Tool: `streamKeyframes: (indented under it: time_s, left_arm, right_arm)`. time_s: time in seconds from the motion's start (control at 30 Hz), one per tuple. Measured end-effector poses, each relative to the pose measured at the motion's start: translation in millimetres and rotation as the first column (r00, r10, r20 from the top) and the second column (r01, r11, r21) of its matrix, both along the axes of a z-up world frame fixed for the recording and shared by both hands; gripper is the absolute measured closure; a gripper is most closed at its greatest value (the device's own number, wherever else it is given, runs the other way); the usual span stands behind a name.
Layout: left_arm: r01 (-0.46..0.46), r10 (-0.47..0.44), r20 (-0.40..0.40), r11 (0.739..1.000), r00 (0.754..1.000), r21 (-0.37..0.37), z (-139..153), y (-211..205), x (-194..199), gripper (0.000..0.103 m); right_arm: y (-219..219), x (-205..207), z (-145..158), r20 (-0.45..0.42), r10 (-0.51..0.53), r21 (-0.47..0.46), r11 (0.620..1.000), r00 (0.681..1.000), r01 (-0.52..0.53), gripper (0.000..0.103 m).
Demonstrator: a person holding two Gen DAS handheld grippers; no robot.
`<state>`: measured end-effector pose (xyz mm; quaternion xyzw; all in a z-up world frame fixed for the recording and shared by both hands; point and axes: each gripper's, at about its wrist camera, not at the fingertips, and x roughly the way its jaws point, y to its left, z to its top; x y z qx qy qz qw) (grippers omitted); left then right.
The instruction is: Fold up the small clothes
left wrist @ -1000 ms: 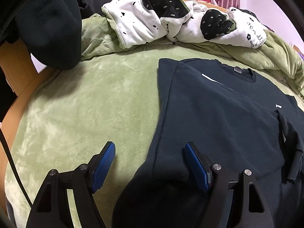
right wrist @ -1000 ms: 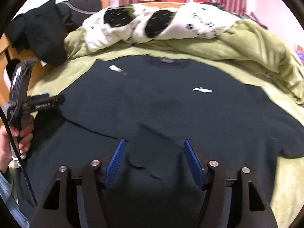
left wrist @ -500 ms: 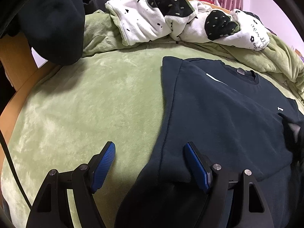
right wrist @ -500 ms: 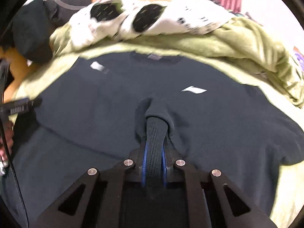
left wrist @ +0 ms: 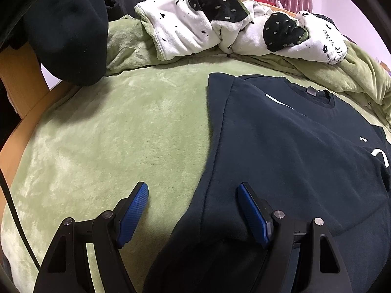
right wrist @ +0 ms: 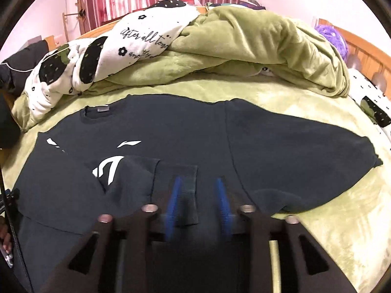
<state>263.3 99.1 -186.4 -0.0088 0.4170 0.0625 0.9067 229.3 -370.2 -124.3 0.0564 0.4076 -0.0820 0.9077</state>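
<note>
A dark navy sweatshirt (right wrist: 185,136) lies flat on the bed's green blanket (left wrist: 110,134), one sleeve folded across its chest (white logo partly covered). The right gripper (right wrist: 198,202) is opening its fingers above the sleeve's cuff, gripping nothing; the left gripper (left wrist: 193,210) holds wide over the hem edge. A white spotted quilt (left wrist: 195,24) is heaped behind.

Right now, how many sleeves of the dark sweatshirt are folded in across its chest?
1. One sleeve lies folded across the sweatshirt chest, beside the logo; the other sleeve still lies spread out on the green blanket.

Navy sweatshirt (right wrist: 185,131), green blanket (left wrist: 117,131)
</note>
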Motion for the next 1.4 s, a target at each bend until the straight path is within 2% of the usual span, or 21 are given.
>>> streamKeyframes:
  time_s: [0.07, 0.1, 0.23, 0.33, 0.47, 0.53, 0.6, 0.67, 0.83, 0.97, 1.07, 1.17, 1.33, 1.4]
  left_arm:
    - [0.003, -0.003, 0.002, 1.000, 1.000, 0.004, 0, 0, 0, 0.029]
    - [0.004, -0.004, 0.002, 1.000, 1.000, 0.005, -1, -1, 0, 0.029]
    - [0.011, -0.011, 0.008, 1.000, 1.000, 0.012, -1, -1, 0, 0.029]
    - [0.014, -0.014, 0.008, 1.000, 1.000, 0.015, -2, 0, 1, 0.029]
    - [0.013, -0.013, -0.003, 1.000, 1.000, 0.016, -6, 0, 5, 0.029]
    - [0.011, -0.011, -0.004, 1.000, 1.000, 0.015, -8, 0, 6, 0.028]
    - [0.009, -0.009, 0.005, 1.000, 1.000, 0.014, -7, 0, 4, 0.028]
    - [0.008, -0.008, 0.014, 1.000, 1.000, 0.014, -6, 0, 3, 0.028]
    - [0.009, -0.009, 0.005, 1.000, 1.000, 0.019, -7, -1, 3, 0.028]
    - [0.011, -0.011, 0.002, 0.999, 1.000, 0.038, -7, -4, 2, 0.028]
    - [0.011, -0.012, 0.009, 0.999, 1.000, 0.040, -4, -4, 0, 0.028]
    - [0.008, -0.009, 0.014, 0.999, 1.000, 0.040, 4, -11, -2, 0.028]
    - [0.042, -0.045, 0.049, 0.998, 0.998, 0.047, 26, -37, -5, 0.028]
    - [0.056, -0.058, 0.060, 0.998, 0.996, 0.039, 33, -54, -4, 0.028]
  right_arm:
    - [11, -1, -3, 0.009, 0.029, -0.004, 1.000, 1.000, -0.029, 0.042]
    - [16, 0, -5, 0.010, 0.043, -0.007, 0.999, 0.999, -0.043, 0.041]
    - [36, 13, -24, -0.047, 0.080, -0.039, 0.996, 0.996, -0.081, 0.041]
    - [40, 27, -44, -0.094, 0.069, -0.060, 0.995, 0.993, -0.075, 0.041]
    - [37, 44, -71, -0.158, 0.055, -0.033, 0.998, 0.986, -0.061, 0.040]
    - [42, 45, -73, -0.137, 0.062, -0.067, 0.995, 0.989, -0.072, 0.046]
    - [48, 43, -71, -0.112, 0.101, -0.083, 0.990, 0.989, -0.110, 0.064]
    - [51, 40, -64, -0.084, 0.113, -0.125, 0.985, 0.990, -0.123, 0.073]
    - [32, 39, -64, -0.082, 0.098, -0.049, 0.994, 0.992, -0.102, 0.074]
    - [43, 38, -66, -0.101, 0.101, -0.131, 0.985, 0.990, -0.114, 0.067]
    - [38, 32, -55, -0.096, 0.104, -0.094, 0.989, 0.990, -0.113, 0.062]
    - [24, 21, -34, -0.053, 0.094, -0.061, 0.993, 0.994, -0.097, 0.054]
    - [-27, -1, 11, 0.017, 0.000, -0.076, 0.997, 1.000, 0.001, 0.049]
    - [-59, -13, 23, 0.030, -0.046, -0.083, 0.995, 0.998, 0.048, 0.042]
